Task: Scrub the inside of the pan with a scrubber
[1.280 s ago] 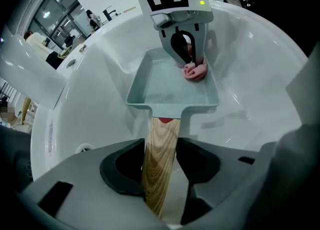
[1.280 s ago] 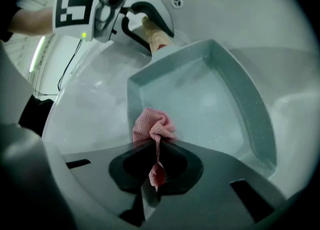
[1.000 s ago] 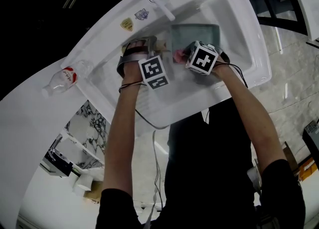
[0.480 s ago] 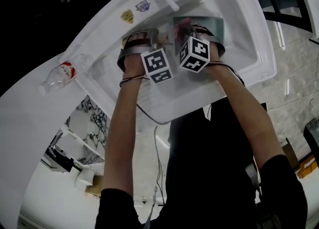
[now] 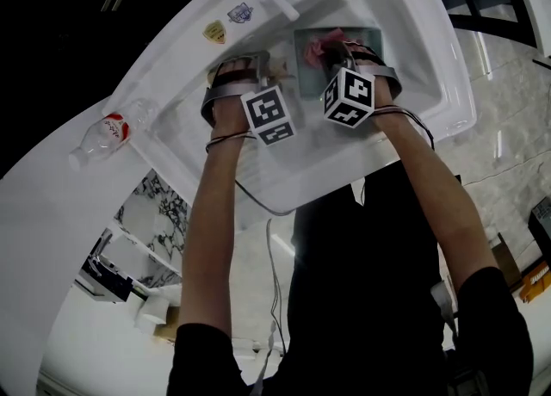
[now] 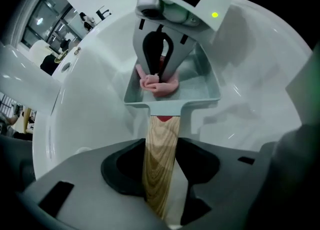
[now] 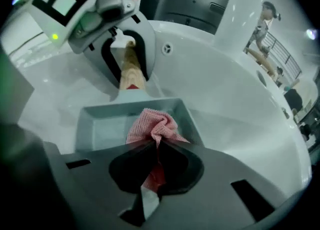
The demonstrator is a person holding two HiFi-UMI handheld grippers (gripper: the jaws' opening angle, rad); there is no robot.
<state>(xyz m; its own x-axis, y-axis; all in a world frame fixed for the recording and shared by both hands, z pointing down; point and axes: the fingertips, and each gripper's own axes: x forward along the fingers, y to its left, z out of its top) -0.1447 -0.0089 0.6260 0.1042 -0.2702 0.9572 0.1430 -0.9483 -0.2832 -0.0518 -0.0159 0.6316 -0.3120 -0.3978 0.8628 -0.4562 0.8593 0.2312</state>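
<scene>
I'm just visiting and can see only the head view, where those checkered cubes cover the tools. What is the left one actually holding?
Observer: In the left gripper view, the left gripper is clamped on the wooden handle of the pan.
Visitor: And the pink thing by the other tool?
Observer: That is a mesh scrubber, bunched up and pinched between the jaws of the right gripper.
Visitor: Is it really inside the pan?
Observer: Yes. The right gripper view shows the bunched end within the pan's walls, toward the end away from the handle.
</scene>
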